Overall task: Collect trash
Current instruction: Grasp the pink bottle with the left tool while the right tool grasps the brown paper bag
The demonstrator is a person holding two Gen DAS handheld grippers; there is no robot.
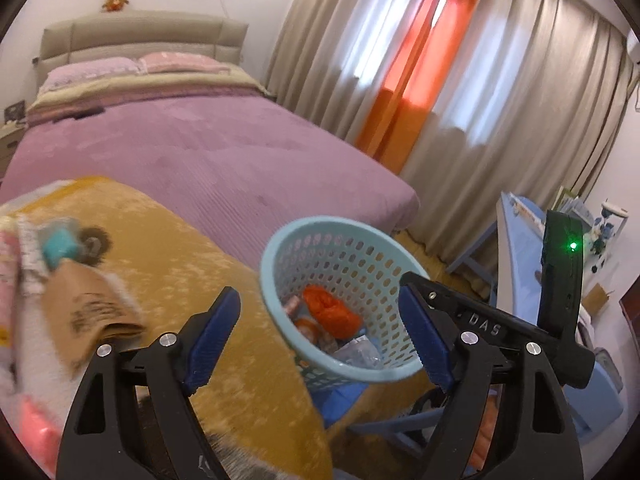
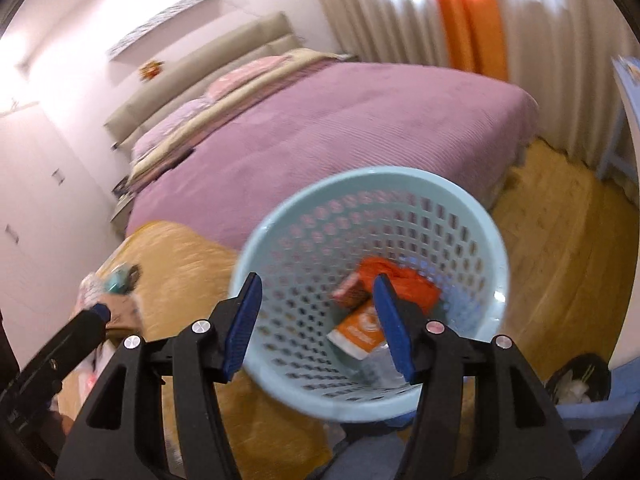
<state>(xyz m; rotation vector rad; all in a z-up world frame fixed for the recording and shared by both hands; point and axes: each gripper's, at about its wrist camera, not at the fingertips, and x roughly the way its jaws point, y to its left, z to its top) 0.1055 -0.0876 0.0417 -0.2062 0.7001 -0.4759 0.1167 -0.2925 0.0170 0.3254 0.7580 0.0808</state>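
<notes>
Right wrist view is showing the right gripper (image 2: 316, 328) gaping empty over a round, perforated pale-blue plastic basket (image 2: 280, 236) holding crumpled orange wrappers (image 2: 404, 284). Left gripper (image 1: 316, 340) is likewise standing wide beside it, near a mustard velvety cloth (image 1: 168, 240)

Both wrist views look forward and downward between their own jaws. The left view sits back from the pale-blue basket (image 1: 340, 300), facing the bed (image 1: 208, 148) and curtains (image 1: 500, 92). The right view hangs close over the same basket (image 2: 372, 292), sharing bed (image 2: 340, 128) and curtains (image 2: 400, 12).
</notes>
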